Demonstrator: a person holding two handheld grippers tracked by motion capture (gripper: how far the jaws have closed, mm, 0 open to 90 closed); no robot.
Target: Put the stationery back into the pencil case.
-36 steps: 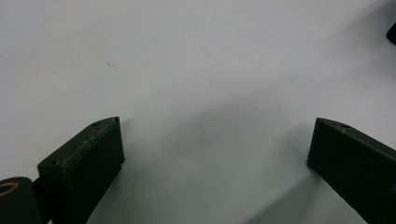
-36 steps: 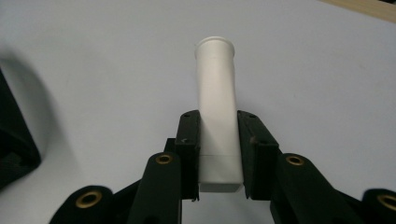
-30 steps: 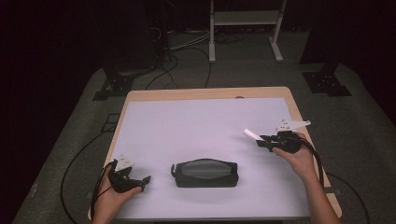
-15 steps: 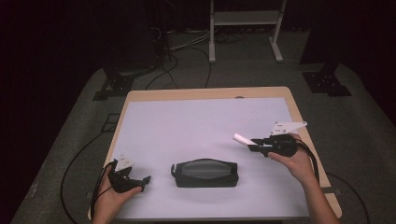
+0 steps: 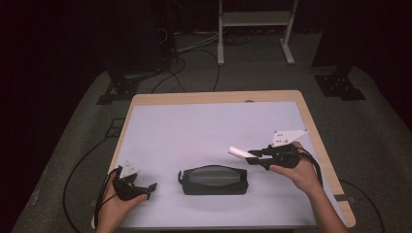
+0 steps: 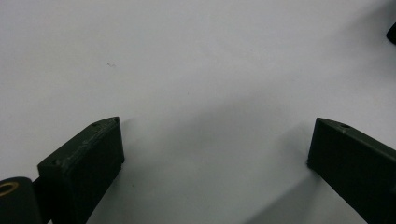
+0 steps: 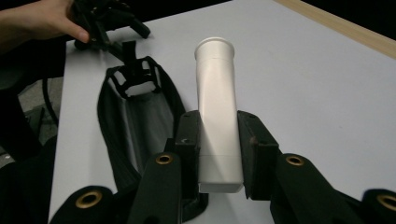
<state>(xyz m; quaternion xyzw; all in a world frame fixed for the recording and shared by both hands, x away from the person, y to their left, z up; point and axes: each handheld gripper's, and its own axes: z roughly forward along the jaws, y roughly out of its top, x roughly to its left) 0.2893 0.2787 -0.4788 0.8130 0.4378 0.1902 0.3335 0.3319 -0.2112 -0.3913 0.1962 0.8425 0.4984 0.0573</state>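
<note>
The table (image 5: 204, 121), covered by a pale sheet with a wooden rim around it, spreads ahead of both grippers and carries the work. Next in size, the black pouch (image 5: 213, 180) lies flat between the two grippers, its long side toward the person and its mouth gaping in the right gripper view (image 7: 135, 116), presumably so that something can be slipped in lengthwise. The right gripper (image 5: 252, 154) hangs above the sheet just beyond the pouch's near end, jaws closed to a narrow gap around a white tube (image 7: 217, 107), clamped at its lower half so that the capped end juts forward past the jaw tips; held that way, the free end can lead into the opening, and the tube already points roughly along the pouch toward the left hand (image 7: 44, 18). The left gripper (image 5: 141, 187) rests low at the front edge, off the pouch's far end and apart from it, its jaws spread wide over bare sheet with nothing between them (image 6: 210, 158); it seems parked there, ready to steady or hold open the pouch when the tube arrives.
</note>
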